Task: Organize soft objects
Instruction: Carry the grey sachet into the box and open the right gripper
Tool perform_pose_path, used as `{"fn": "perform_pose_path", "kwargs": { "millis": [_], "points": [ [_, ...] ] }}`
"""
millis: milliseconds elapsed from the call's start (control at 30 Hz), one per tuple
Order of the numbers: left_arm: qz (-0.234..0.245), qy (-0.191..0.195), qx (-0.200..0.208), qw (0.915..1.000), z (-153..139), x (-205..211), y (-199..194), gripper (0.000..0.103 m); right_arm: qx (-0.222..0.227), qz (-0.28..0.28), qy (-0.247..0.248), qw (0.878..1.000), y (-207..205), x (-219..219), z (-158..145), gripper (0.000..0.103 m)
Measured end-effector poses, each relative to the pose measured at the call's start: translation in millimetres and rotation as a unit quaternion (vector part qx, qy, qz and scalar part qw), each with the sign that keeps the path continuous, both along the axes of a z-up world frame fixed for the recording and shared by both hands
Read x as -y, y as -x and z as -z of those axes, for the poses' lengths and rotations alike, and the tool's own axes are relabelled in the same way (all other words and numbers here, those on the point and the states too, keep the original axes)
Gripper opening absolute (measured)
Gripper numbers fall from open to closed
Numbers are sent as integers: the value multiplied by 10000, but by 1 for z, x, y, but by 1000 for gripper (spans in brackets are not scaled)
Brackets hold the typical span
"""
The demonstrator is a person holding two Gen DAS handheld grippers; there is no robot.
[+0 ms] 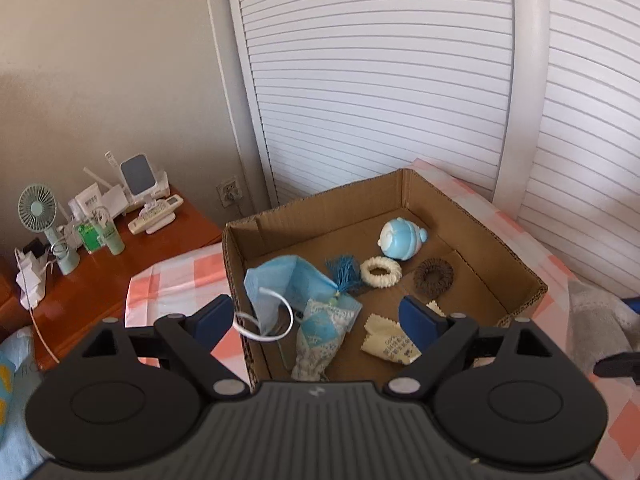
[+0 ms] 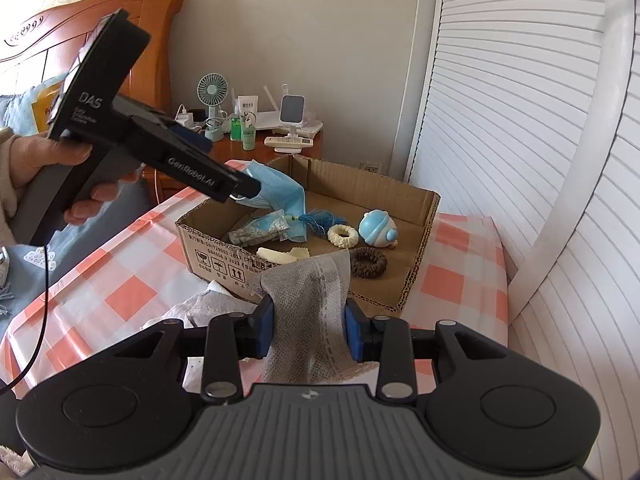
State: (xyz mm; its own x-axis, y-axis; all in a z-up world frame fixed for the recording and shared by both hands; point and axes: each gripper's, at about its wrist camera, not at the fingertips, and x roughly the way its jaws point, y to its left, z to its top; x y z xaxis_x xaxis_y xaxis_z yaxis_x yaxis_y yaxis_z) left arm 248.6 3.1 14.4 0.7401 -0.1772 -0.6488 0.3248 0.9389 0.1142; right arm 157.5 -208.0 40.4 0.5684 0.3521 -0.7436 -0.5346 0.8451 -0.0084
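A cardboard box sits on the checked cloth. In it lie a blue face mask, a patterned pouch, a blue tassel, a cream ring, a brown ring, a blue round toy and a cream cloth. My left gripper is open above the box's near left corner, empty. My right gripper is shut on a grey cloth, held just before the box's near wall.
A wooden nightstand at the left holds a small fan, bottles, remotes and a phone stand. White slatted doors stand behind the box. A bed headboard is at the far left. More pale cloth lies on the checked cover.
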Motion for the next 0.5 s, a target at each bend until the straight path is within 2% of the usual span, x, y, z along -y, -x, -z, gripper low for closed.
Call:
{"fn": "perform_pose_path", "kwargs": {
  "millis": [200, 333, 500],
  "points": [
    [-289, -71, 97, 9995, -4, -6, 53, 99, -4, 21, 25, 10000, -24, -11, -2, 40],
    [-427, 78, 175, 9989, -6, -12, 85, 100, -68, 72, 40, 9999, -55, -25, -1, 40],
    [-641, 88, 94, 9979, 2, -18, 105, 100, -235, 111, 64, 9996, -107, -50, 10, 40]
  ]
}}
